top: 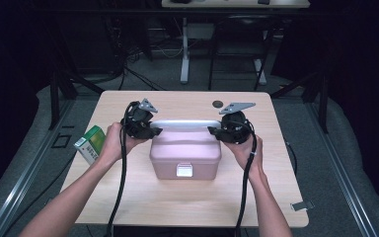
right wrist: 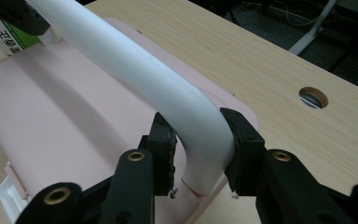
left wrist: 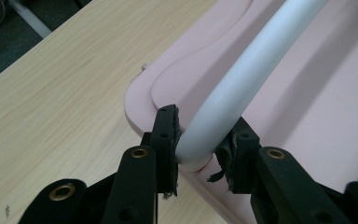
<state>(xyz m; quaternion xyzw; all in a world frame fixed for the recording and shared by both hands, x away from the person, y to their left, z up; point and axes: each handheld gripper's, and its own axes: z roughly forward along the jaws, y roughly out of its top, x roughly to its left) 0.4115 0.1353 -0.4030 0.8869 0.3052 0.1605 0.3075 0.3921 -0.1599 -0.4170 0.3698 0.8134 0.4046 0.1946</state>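
Note:
A pink plastic box with a white latch stands mid-table. Its white handle is raised over the lid. My left gripper is shut on the handle's left bend; in the left gripper view the white handle sits pinched between both pads above the pink lid. My right gripper is shut on the right bend; in the right gripper view the handle runs away up-left from between the pads, over the pink lid.
A green and white carton lies at the table's left edge, beside my left wrist; part of the carton appears in the right gripper view. A round cable hole is in the tabletop behind the box. A metal clip sits near the front right corner.

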